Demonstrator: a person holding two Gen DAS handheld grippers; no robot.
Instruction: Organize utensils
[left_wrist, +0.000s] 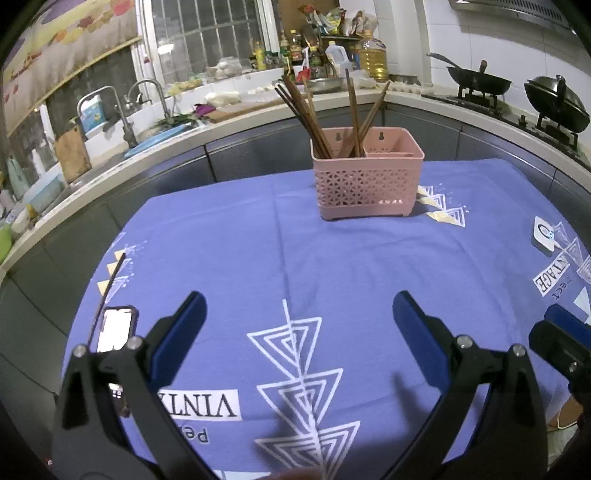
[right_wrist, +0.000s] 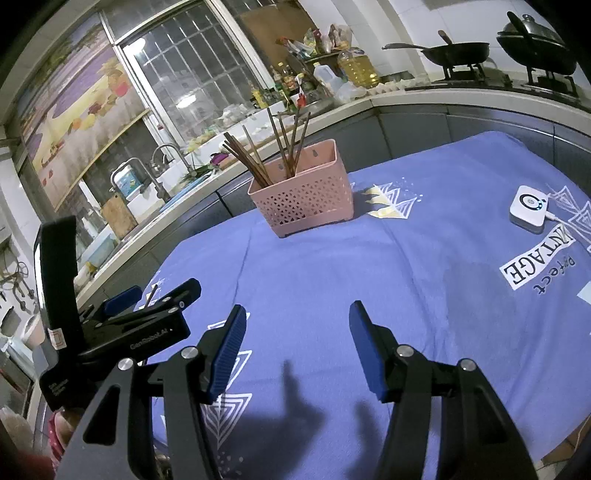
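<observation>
Chopsticks (left_wrist: 317, 118): upright in pink basket (left_wrist: 367, 184), upper centre, lower ends hidden.
Left gripper (left_wrist: 299, 332): fingers apart, empty.
Right gripper (right_wrist: 297, 343): fingers apart, empty.
Phone (left_wrist: 115, 328): lower left, partly covered.

Cool, dim indoor light falls from overhead, perhaps a ceiling lamp mirrored in the barred kitchen window (right_wrist: 184, 99). Soft gripper shadows pool on the blue printed tablecloth (right_wrist: 317, 417). A glowing phone screen (left_wrist: 114, 328) blows out white. Fisheye edges bend and darken.
</observation>
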